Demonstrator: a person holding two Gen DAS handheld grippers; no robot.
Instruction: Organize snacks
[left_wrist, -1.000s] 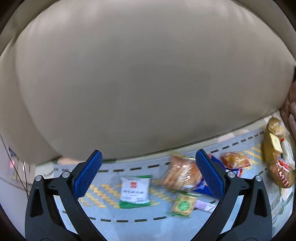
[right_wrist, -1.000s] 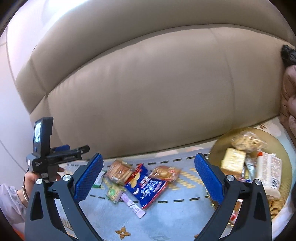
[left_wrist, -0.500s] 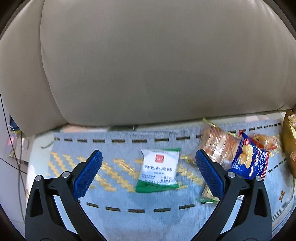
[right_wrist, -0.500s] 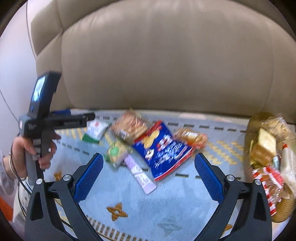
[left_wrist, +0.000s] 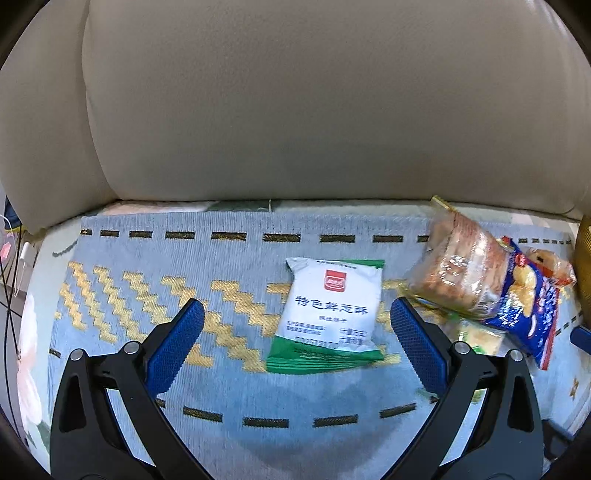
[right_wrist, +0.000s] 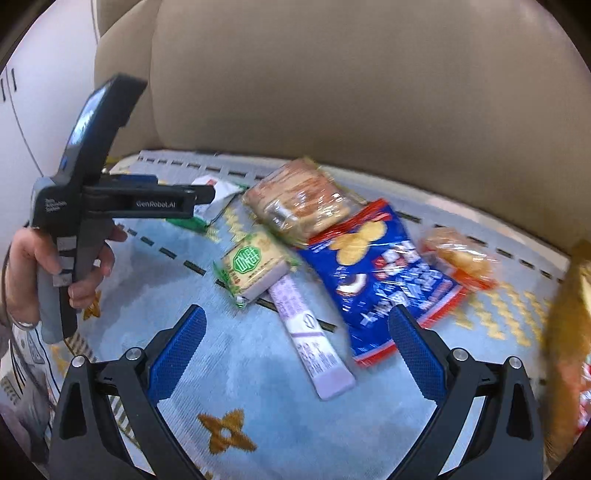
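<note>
Your left gripper (left_wrist: 297, 328) is spread wide and holds nothing, hovering over the blue patterned mat (left_wrist: 229, 391) in front of the beige sofa cushion (left_wrist: 314, 103). The white-and-green snack packet (left_wrist: 330, 314) lies flat on the mat between its fingers, nearer the right one and touching neither. Beyond that right finger sit a clear packet of brown biscuits (left_wrist: 461, 273) and, overlapping its far edge, a blue chip bag (left_wrist: 528, 306).

In the right wrist view you see your left hand (right_wrist: 48, 266) gripping the left gripper's handle off to the left, well apart from your right gripper (right_wrist: 293, 339). The right gripper is also spread wide and empty. Just ahead of its left finger lies a small green-labelled cracker packet (right_wrist: 255, 264); a pale purple stick packet (right_wrist: 312, 338) runs from that packet back into the gap between the fingers. The blue chip bag's near corner lies just beside the right finger. Past it sits a small orange packet (right_wrist: 458, 258), and a gold tray (right_wrist: 565, 332) blurs at the far right.
</note>
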